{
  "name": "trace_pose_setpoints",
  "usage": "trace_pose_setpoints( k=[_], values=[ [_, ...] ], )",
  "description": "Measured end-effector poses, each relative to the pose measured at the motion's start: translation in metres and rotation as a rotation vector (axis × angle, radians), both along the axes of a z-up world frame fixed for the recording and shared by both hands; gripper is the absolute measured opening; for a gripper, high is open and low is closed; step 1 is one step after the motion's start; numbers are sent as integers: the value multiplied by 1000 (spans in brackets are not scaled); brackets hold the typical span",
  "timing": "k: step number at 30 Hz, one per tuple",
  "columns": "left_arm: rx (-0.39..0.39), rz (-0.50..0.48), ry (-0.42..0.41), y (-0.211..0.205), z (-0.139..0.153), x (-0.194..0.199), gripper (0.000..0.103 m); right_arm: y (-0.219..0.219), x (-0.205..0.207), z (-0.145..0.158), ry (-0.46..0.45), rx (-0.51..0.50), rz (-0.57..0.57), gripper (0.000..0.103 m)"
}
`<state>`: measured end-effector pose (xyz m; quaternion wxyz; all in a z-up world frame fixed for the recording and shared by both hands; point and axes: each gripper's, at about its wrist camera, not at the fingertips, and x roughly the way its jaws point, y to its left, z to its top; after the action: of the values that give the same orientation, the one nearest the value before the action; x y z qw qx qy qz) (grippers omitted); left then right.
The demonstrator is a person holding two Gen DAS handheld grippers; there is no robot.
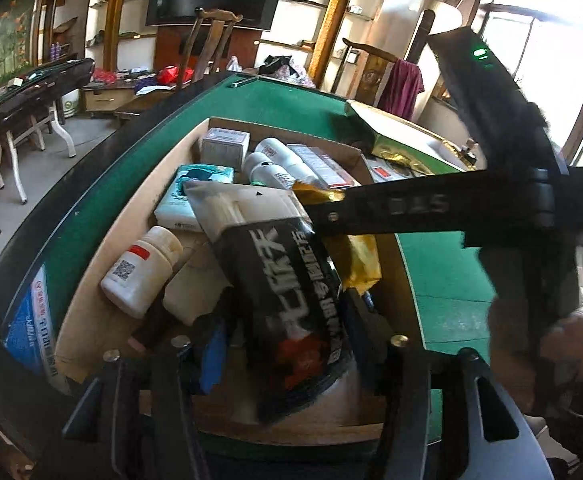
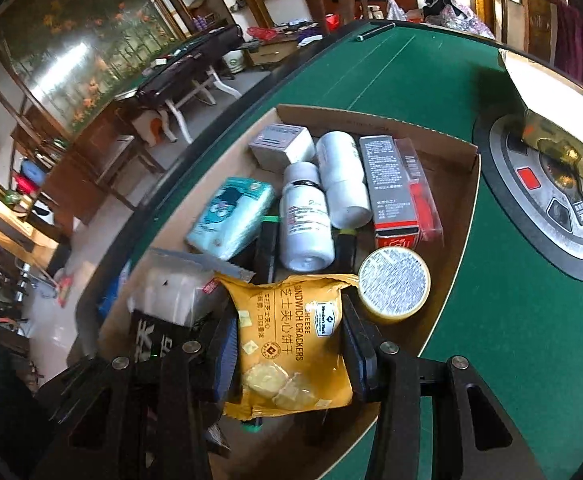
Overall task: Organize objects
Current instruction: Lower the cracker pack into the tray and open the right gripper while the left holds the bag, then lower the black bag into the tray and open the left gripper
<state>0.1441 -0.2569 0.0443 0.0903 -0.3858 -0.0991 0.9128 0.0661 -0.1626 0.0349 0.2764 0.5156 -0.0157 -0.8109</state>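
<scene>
Green felt table (image 2: 431, 92) fills both views; my right gripper (image 2: 291, 344) pinches the yellow cracker packet (image 2: 287, 336) over the cardboard box (image 2: 443, 148) at lower centre, while my left gripper (image 1: 287, 320) straddles a black pouch (image 1: 287, 292), grip uncertain.

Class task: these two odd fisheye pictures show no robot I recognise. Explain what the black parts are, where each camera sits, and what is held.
A person holds a hand gripper in each hand; a camera on each looks along its two fingers. The left gripper, in its own picture, has a black packet between its fingers; whether they pinch it is unclear. The right gripper grips a yellow cracker packet. Below is a cardboard box on a green table, holding white bottles and a tissue pack.
</scene>
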Motion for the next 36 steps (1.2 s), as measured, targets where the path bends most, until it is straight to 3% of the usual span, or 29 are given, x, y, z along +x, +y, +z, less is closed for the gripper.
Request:
trace_pose_setpoints(
  k=[4,9,13,17,21,26,32,36],
  values=[
    [7,11,23,-3,5,5,79,1,-4,-4,-4,22,-7,54],
    [0,90,87,-23,23,19,84,4,-2,11,54,18,-18,73],
    [-88,243,188,-37,48,35,100,5,14,34,217,97,-46,85],
    [-212,392,280,-40,74,47,103,10,33,50,345,121,-74,93],
    [-295,427,309,-30,94,48,103,10,45,56,403,125,-76,94],
    [-243,352,263,-15,101,44,103,13,61,63,475,125,-75,95],
    [-218,398,282,-7,107,46,103,27,67,66,509,104,-85,97],
    [-136,387,244,-11,103,44,103,37,67,66,504,82,-98,98]
  ],
)
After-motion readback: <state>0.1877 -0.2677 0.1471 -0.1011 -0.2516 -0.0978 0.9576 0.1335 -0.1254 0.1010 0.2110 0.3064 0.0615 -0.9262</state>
